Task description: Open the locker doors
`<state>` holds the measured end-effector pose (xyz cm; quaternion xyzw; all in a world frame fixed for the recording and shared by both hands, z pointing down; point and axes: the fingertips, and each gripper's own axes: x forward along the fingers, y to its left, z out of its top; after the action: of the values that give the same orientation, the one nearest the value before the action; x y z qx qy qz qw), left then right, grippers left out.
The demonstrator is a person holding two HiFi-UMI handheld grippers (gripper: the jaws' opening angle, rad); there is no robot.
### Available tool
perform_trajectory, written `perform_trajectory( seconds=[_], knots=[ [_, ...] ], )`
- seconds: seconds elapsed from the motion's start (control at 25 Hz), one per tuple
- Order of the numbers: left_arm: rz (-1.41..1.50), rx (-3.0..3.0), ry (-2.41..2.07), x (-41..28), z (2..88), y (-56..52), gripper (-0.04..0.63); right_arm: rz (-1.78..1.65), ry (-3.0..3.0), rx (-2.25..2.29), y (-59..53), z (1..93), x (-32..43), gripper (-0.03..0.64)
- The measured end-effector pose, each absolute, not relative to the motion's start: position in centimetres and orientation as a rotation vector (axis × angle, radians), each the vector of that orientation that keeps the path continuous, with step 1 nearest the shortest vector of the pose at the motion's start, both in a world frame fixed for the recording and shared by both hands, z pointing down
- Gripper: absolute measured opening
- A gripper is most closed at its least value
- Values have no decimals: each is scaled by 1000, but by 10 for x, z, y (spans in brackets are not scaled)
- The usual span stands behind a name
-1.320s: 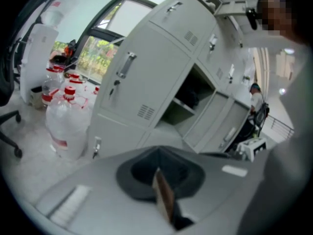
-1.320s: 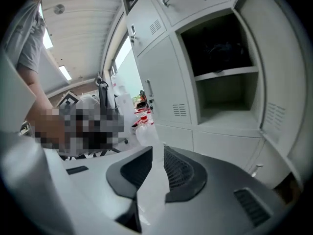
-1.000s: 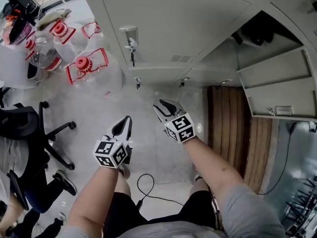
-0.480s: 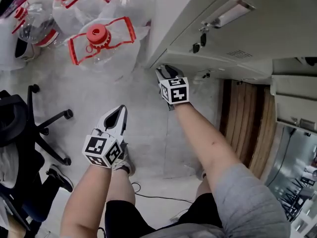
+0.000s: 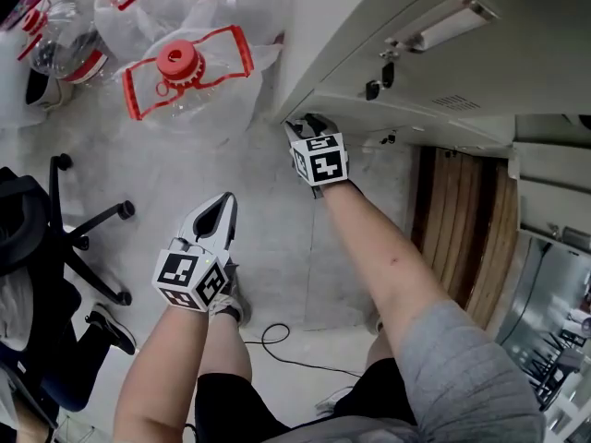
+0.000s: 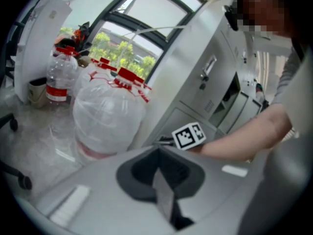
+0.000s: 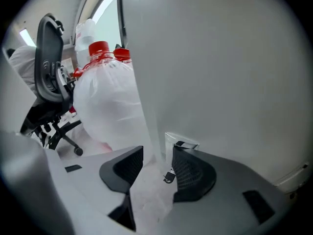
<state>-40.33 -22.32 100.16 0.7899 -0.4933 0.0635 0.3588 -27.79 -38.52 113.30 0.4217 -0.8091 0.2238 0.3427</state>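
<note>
Grey floor (image 5: 277,233) beside pale lockers (image 5: 369,17), their tops cut off, right claw (image 5: 306,124) with jaws just opening, wide astride a locker's corner edge, left claw (image 5: 224,209) closed, empty.

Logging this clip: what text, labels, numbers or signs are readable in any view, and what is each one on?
No readable words or numbers in any view.
Left marker cube and right marker cube: black-and-white square patterns only, no letters.
Red bottle label: too blurred to read.
</note>
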Motion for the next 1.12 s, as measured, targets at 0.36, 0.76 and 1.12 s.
perform_trajectory(
  seconds=[0.36,0.76,1.12],
  knots=[
    [176,2011,-1274,-350,1003,-201,3,444,-2182,813,-268,1130,-240,169],
    [219,2037,-1194,-247,1005,-179,3,470,-2175,773,-185,1130,-115,152],
    [232,2087,-1134,-188,990,-189,3,565,-2075,966,-175,1131,-2,165]
  ],
)
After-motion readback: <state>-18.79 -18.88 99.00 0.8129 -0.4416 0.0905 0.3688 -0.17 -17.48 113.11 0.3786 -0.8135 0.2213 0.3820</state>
